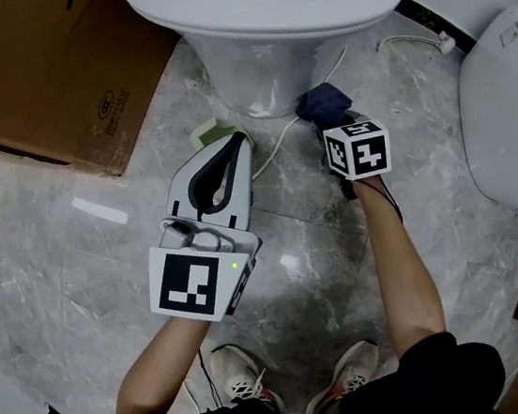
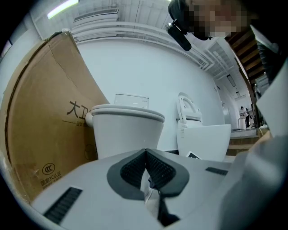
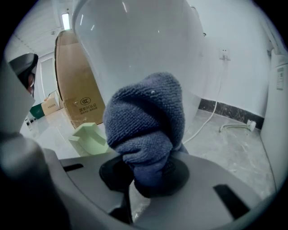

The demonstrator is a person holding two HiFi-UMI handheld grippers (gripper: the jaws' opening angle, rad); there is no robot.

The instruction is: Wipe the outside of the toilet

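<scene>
The white toilet stands at the top of the head view, its pedestal right in front of both grippers. My right gripper is shut on a bunched blue cloth, which sits at the pedestal's lower right side. In the right gripper view the blue cloth bulges from the right gripper, with the glossy pedestal just behind it. My left gripper is shut and holds nothing, its tip near the pedestal's foot. The left gripper faces the toilet bowl from a short distance.
A large cardboard box leans at the left of the toilet. A pale green block lies by the pedestal's foot. A white cable runs across the marble floor. A second white toilet stands at the right. The person's shoes are below.
</scene>
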